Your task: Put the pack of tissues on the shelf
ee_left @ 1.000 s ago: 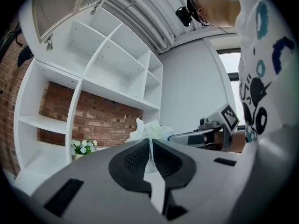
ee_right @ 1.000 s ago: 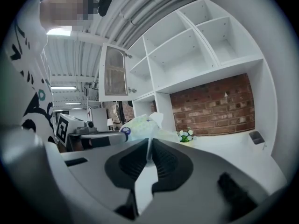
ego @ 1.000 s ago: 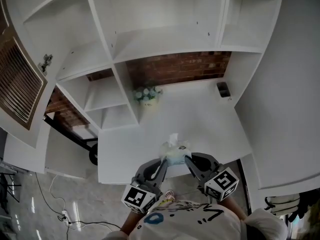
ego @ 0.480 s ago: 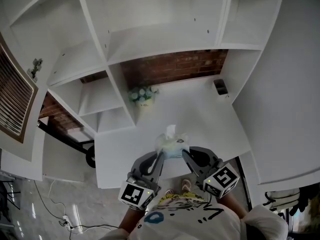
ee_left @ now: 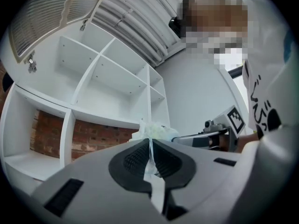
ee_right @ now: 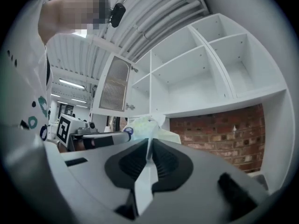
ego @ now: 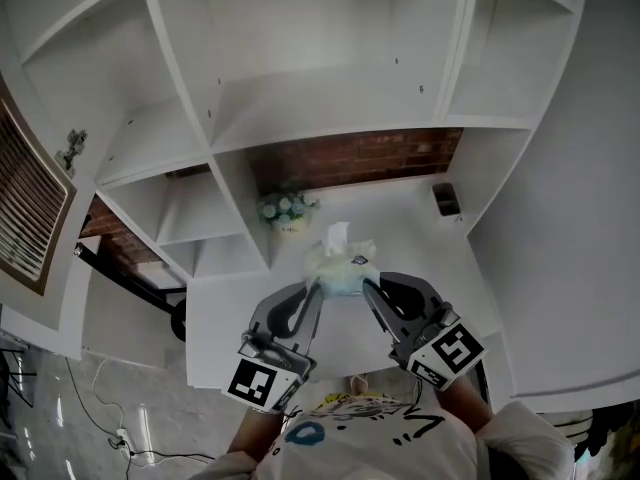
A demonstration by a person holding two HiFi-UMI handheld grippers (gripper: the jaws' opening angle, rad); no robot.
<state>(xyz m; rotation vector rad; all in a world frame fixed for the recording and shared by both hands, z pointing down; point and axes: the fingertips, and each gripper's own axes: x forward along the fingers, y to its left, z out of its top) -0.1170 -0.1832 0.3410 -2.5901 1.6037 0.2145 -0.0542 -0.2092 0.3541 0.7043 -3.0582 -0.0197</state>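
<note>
The pack of tissues (ego: 340, 264), a pale green plastic pack with a white tissue sticking out of its top, hangs in the air above the white desk (ego: 420, 243). My left gripper (ego: 313, 290) is shut on the wrapper at its left end, my right gripper (ego: 368, 288) on its right end. In the left gripper view the pack (ee_left: 154, 131) shows just past the closed pads (ee_left: 135, 158), with thin plastic pinched between them. The right gripper view shows the same: pack (ee_right: 144, 127) beyond the pads (ee_right: 164, 161). The white shelf (ego: 320, 93) rises ahead, its compartments bare.
A small pot of pale flowers (ego: 285, 211) stands on the desk by a shelf upright. A dark little box (ego: 446, 199) sits at the desk's back right. Red brick wall (ego: 350, 158) shows behind the lowest opening. A louvred cabinet door (ego: 30, 208) is at the left.
Both grippers have lifted the pack off the desk's near edge and carried it forward and up, toward the shelf. Their grip has not changed.
</note>
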